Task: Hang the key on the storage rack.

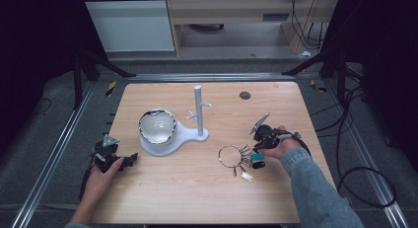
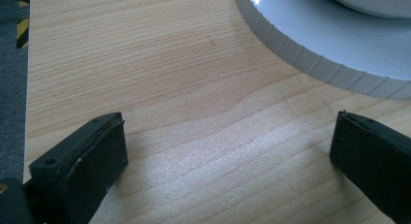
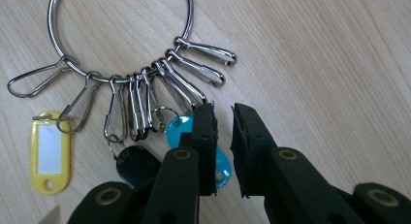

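Wooden counter seen from above. Your left gripper rests near the counter's left edge with its jaws spread wide over bare wood, just short of the ribbed white base that carries a bowl and a pegged post. Your right gripper hovers low over the key ring, jaws nearly closed with a narrow gap, gripping nothing; the left jaw overlaps the blue tag, with a black tag and yellow tag alongside.
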The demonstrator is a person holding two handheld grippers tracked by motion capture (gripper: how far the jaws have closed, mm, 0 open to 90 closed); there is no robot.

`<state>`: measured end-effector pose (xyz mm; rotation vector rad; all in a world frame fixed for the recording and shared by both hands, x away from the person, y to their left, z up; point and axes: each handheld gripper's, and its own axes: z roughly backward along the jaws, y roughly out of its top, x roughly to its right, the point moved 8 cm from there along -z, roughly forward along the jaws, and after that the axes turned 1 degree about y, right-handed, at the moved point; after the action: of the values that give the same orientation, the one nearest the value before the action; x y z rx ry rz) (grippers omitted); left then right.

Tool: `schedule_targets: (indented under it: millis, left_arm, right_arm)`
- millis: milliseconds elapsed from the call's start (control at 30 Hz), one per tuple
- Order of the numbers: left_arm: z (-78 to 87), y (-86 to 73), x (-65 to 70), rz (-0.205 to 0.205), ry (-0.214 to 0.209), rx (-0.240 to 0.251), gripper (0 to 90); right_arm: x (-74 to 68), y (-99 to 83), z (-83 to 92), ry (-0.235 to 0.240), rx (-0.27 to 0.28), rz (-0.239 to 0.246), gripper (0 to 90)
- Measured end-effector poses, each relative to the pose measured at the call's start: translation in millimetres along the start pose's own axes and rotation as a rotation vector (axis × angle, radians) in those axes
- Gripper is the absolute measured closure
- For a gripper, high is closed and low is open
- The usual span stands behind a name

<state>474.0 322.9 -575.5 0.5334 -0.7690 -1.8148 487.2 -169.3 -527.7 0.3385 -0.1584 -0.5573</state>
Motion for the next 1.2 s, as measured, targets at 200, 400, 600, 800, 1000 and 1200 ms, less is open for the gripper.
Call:
schedule_targets:
  millis: [200,400,600,800,1000,1200]
  left_arm:
    - [0.0,0.0,0.0,0.000,0.000,0.000,0.0]
    - [0.0,0.0,0.0,0.000,0.000,0.000,0.0]
    - [0.2,-0.2,-0.3,-0.003,0.000,-0.003,0.0]
    - [0.2,-0.2,-0.3,-0.003,0.000,-0.003,0.0]
    - [0.2,-0.2,-0.3,-0.004,0.000,-0.003,0.0]
    - [0.2,-0.2,-0.3,-0.003,0.001,-0.003,0.0]
  right_arm:
    - [-2.9,3.6,-8.0,0.015,-0.044,0.039,79.2]
    - [-8.5,6.5,-12.9,0.028,-0.072,0.068,78.3]
    - [-14.4,10.5,-15.5,0.045,-0.093,0.099,77.9]
    - [-18.3,15.1,-19.0,0.058,-0.130,0.126,78.6]
    - [-21.7,18.3,-21.2,0.077,-0.162,0.134,83.8]
    - [-23.0,20.7,-19.1,0.101,-0.191,0.124,88.2]
